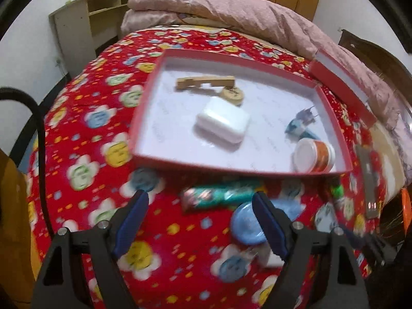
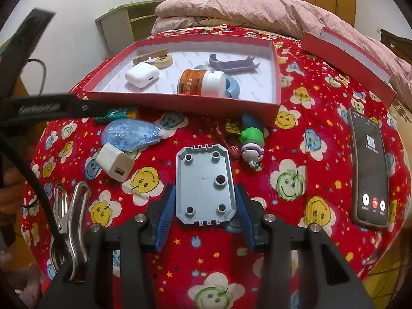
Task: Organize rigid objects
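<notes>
Gripping the grey plate (image 2: 206,185) by its long edges, the right gripper (image 2: 206,215) is closed on it over the bed (image 2: 291,244), short of the red box (image 2: 180,101); keeping it level matters. Left gripper (image 1: 199,222) is hanging wide open, empty.

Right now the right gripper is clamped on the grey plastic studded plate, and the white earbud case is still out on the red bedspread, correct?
Not quite. The white earbud case already lies inside the red cardboard box, as the right wrist view shows. The right gripper is indeed clamped on the grey plastic studded plate.
</notes>
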A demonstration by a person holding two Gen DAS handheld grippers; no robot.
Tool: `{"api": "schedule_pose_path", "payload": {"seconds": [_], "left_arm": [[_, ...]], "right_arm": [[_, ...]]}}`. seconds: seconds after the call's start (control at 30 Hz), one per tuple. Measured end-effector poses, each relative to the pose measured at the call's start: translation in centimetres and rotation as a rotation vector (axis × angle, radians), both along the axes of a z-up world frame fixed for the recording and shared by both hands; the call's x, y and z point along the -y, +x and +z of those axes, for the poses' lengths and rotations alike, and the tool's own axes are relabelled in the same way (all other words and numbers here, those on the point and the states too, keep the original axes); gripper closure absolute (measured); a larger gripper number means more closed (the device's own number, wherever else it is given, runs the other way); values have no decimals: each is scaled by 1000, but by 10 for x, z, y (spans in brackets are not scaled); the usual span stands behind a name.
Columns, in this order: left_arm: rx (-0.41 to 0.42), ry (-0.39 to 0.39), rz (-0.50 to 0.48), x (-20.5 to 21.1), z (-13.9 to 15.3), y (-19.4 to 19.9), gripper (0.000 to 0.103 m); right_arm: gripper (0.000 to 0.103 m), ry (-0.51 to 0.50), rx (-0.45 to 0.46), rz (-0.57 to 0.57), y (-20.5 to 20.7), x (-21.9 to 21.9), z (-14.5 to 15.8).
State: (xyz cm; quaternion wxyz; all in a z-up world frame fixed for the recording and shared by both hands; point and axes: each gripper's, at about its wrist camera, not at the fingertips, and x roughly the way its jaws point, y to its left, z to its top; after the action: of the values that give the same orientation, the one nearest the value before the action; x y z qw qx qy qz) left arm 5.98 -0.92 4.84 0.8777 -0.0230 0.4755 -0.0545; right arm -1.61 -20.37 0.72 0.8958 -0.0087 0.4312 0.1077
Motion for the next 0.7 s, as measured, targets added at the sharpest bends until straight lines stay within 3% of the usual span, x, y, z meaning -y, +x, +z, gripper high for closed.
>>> {"api": "schedule_pose_path", "payload": {"seconds": [0.17, 0.37, 0.5, 0.7], "left_arm": [[-76, -45, -31, 16, -15, 13, 16], [-56, -39, -14, 25, -19, 15, 6], [-45, -25, 9, 30, -22, 18, 2], [-47, 50, 39, 39, -26, 19, 4]], "right_arm": [[57, 20, 9, -6, -1, 2, -1], [56, 16, 34, -13, -4, 1, -2], [56, 32, 44, -17, -7, 2, -3], [56, 53, 51, -13, -7, 5, -3]]}}
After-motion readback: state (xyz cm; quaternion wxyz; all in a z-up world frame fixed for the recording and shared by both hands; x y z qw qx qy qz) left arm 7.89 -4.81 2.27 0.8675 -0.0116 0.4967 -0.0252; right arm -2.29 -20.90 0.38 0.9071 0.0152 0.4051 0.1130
